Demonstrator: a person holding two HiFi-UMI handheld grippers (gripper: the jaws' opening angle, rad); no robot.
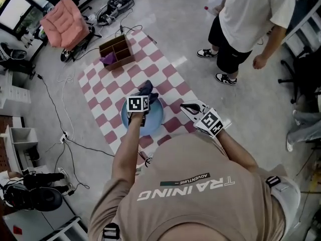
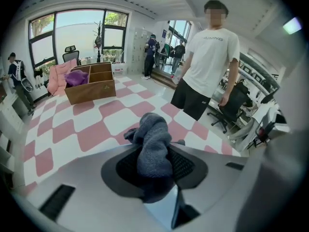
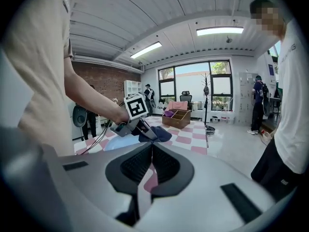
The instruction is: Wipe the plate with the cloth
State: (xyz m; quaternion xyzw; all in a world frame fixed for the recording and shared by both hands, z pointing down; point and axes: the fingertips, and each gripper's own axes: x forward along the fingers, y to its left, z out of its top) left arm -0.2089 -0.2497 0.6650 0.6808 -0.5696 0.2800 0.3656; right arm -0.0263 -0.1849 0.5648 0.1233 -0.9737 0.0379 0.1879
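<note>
While I am clenching the left claw [image 1: 145, 96] on the dark grey cloth [image 1: 147, 88], which is bunching up between the pads and sticking out past them, I am holding it over the far rim of the blue plate [image 1: 156, 120] that is sitting on the pink-and-white checkered mat [image 1: 100, 82] on the floor; whether cloth and plate are touching I cannot tell. I am holding the right claw [image 1: 187, 107] just right of the plate, jaws pressed together on nothing. A bystander [image 1: 251, 14] is standing beyond the mat, and a wooden compartment box [image 1: 116, 50] is sitting on its far end.
</note>
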